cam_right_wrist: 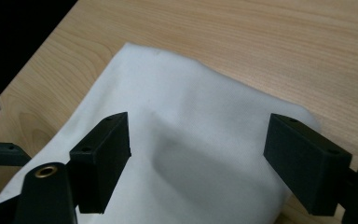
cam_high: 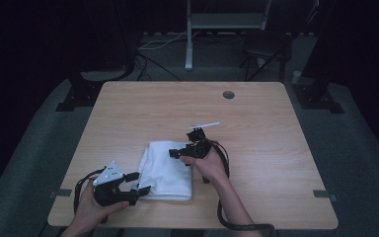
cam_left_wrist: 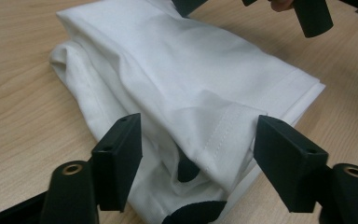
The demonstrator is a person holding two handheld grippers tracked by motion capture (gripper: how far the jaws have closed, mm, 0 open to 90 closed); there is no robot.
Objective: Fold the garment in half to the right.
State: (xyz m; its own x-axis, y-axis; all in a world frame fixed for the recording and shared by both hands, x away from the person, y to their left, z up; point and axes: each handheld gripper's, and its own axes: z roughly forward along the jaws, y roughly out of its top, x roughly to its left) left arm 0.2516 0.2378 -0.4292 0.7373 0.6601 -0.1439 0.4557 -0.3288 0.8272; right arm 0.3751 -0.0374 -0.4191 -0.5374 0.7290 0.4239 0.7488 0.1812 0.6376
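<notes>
Left gripper view shows the cloth's stitched hem; both grippers' fingers spread beside the cloth, pinching nothing.

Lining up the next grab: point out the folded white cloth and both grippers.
folded white cloth [cam_high: 165,170], high view, top layer.
left gripper [cam_high: 137,181], high view, between its fingertips.
right gripper [cam_high: 176,153], high view, between its fingertips.

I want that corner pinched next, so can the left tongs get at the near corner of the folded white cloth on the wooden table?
Probably yes: the left tongs stand open around the hemmed corner of the folded white cloth, with nothing between.
</notes>
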